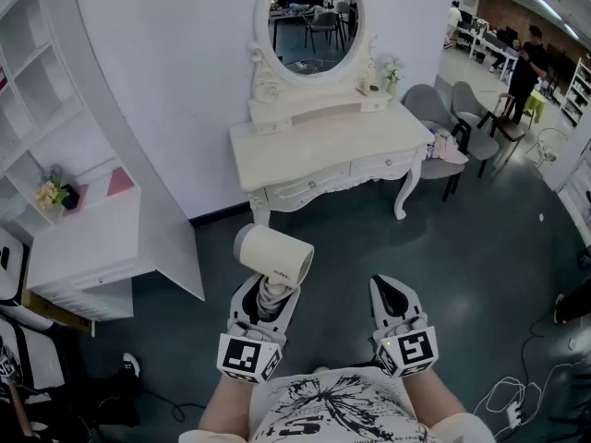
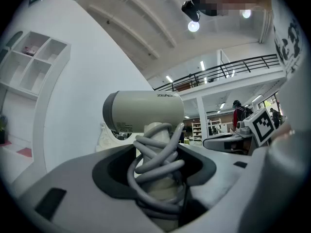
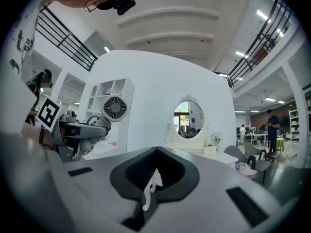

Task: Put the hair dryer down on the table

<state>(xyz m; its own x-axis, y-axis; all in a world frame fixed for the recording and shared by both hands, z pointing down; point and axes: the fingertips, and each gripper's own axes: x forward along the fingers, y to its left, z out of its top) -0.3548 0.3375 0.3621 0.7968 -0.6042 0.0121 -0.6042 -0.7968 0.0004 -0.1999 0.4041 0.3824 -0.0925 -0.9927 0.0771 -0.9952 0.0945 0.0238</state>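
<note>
The handle of the hair dryer (image 1: 273,254) is mostly hidden under its wound grey cord (image 2: 156,165), and its lower end is out of sight between the jaws of the left claw (image 1: 265,295). The print on the barrel is too small to read.

Ahead: white carved dressing table (image 1: 319,146) against the wall (image 1: 166,81)
On it: oval mirror (image 1: 314,12)
Left: white shelf unit (image 1: 88,233)
Right: grey padded chairs (image 1: 441,118)
</note>
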